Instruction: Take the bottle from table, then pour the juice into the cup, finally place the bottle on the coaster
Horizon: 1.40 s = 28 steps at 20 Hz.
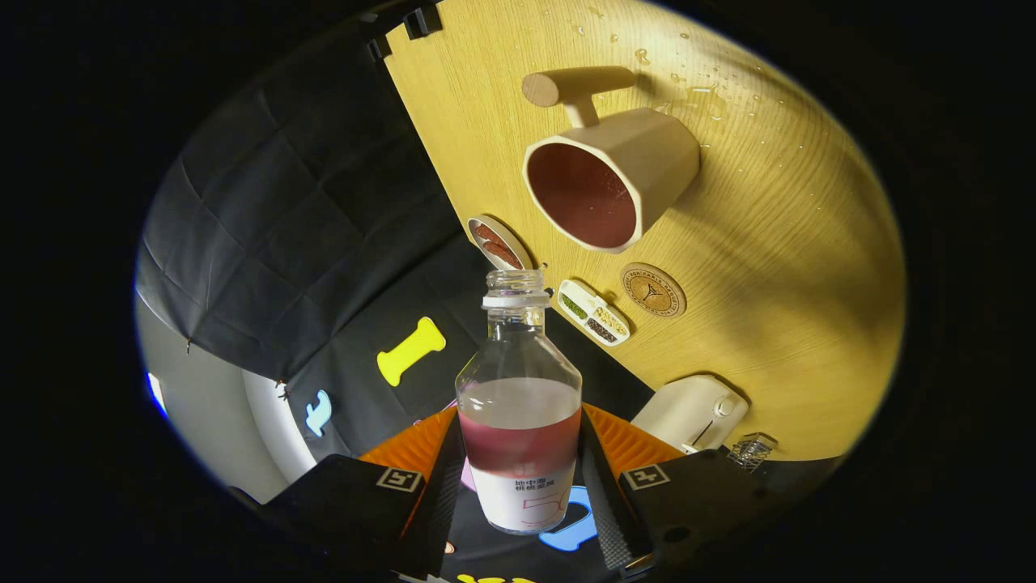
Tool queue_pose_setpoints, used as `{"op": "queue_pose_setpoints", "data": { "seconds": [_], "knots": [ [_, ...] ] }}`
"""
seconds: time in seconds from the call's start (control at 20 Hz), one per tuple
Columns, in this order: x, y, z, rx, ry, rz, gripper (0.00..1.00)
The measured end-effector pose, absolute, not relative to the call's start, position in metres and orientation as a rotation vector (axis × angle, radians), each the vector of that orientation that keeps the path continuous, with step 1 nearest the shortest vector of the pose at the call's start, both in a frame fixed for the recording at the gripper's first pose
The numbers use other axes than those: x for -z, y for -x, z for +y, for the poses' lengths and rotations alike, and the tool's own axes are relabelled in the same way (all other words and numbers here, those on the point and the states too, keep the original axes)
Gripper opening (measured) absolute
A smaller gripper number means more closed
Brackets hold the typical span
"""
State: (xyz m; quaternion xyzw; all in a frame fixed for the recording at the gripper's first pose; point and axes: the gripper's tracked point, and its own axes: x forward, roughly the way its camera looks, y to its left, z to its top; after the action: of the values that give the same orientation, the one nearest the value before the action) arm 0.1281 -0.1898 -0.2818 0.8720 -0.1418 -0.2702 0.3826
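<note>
My gripper (520, 474) is shut on a clear uncapped bottle (519, 405) holding reddish juice up to about its shoulder. The whole view is rolled, so the wooden table (793, 267) slants steeply. Beyond the bottle's mouth stands a beige faceted cup (611, 178) with a peg handle; its inside shows dark red liquid. A round cork coaster (653, 290) lies on the table just ahead of the bottle, between it and the cup.
A small oval dish (498, 243) and a white divided dish (593, 312) with grains sit near the table's edge. A white appliance (692, 413) and a small glass (751, 450) lie closer to the fingers. Water droplets dot the table past the cup.
</note>
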Motion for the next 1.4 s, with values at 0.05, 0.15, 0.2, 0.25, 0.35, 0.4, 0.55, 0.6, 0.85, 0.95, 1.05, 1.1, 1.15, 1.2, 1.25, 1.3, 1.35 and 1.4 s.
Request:
{"op": "queue_pose_setpoints", "data": {
  "seconds": [0.05,0.15,0.2,0.25,0.35,0.4,0.55,0.6,0.85,0.95,1.05,1.1,1.15,1.2,1.25,1.3,1.35,1.4],
  "knots": [
    [0.284,-0.127,-0.189,0.695,-2.194,-0.349,0.74],
    [0.290,-0.127,-0.185,0.703,-2.114,-0.299,0.74],
    [0.292,-0.128,-0.181,0.694,-2.068,-0.269,0.74],
    [0.292,-0.129,-0.178,0.679,-2.016,-0.241,0.74],
    [0.292,-0.130,-0.175,0.658,-1.892,-0.191,0.74],
    [0.292,-0.130,-0.173,0.646,-1.832,-0.166,0.74],
    [0.289,-0.130,-0.172,0.618,-1.616,-0.094,0.74],
    [0.290,-0.129,-0.173,0.614,-1.518,-0.063,0.74],
    [0.290,-0.127,-0.169,0.608,-1.013,0.068,0.74],
    [0.291,-0.123,-0.172,0.634,-0.831,0.126,0.74],
    [0.287,-0.120,-0.180,0.664,-0.612,0.169,0.74],
    [0.281,-0.119,-0.183,0.671,-0.495,0.184,0.74],
    [0.277,-0.117,-0.183,0.668,-0.381,0.196,0.74],
    [0.272,-0.117,-0.183,0.655,-0.274,0.209,0.74],
    [0.269,-0.122,-0.180,0.641,-0.177,0.224,0.74],
    [0.261,-0.130,-0.180,0.615,-0.092,0.225,0.74],
    [0.249,-0.139,-0.178,0.581,-0.013,0.203,0.75],
    [0.239,-0.147,-0.178,0.555,0.051,0.173,0.75]
  ]
}}
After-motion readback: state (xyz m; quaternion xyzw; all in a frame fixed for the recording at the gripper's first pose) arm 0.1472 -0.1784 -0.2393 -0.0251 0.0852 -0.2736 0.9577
